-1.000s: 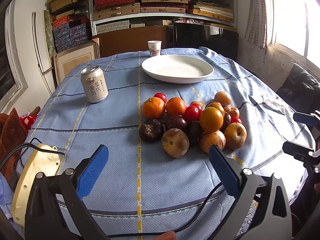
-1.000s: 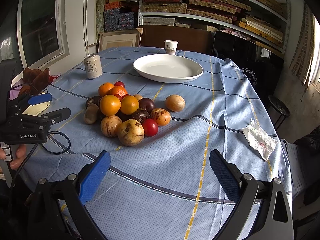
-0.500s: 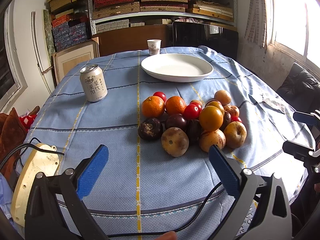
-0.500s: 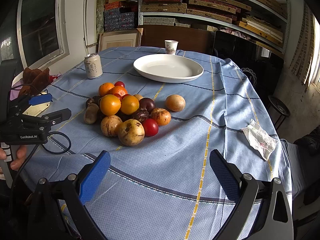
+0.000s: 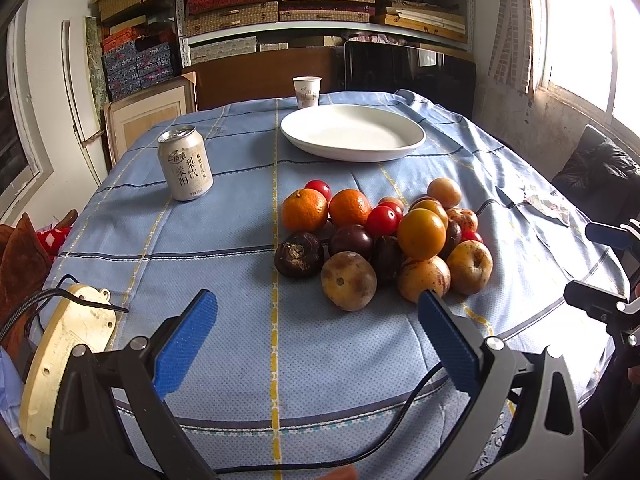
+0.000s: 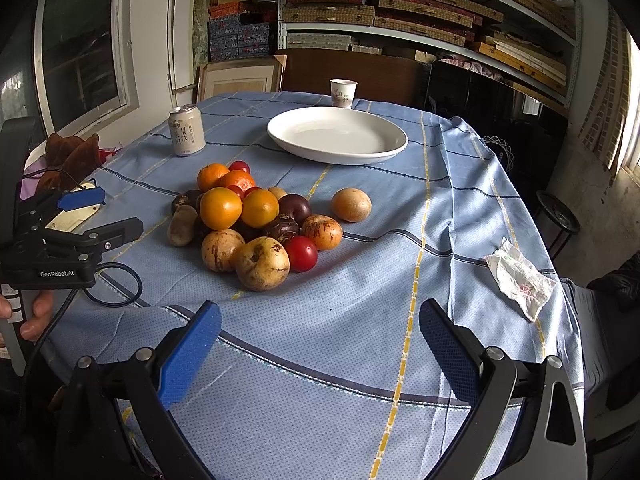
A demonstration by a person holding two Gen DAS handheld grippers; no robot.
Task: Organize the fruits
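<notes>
My left gripper hangs over the near edge of the blue checked tablecloth, its blue-padded jaws spread wide with nothing between them. My right gripper is the same: jaws wide apart, empty, above the cloth's near side. The pile of fruit sits in the middle of the table, ahead of both grippers and apart from them. In it I see two tangerines at the back left with a red cherry tomato behind them, dark purple fruits on the left and in the centre, an orange-yellow fruit perched on top, and speckled yellow-brown fruits along the near side. From my right wrist view, one round brownish fruit lies just off the pile, on the side toward the plate. The white oval plate stands beyond the pile, bare. A drink can stands upright to the left, well apart from the fruit, and a paper cup is just behind the plate. A crumpled tissue lies near the right edge of the cloth.
</notes>
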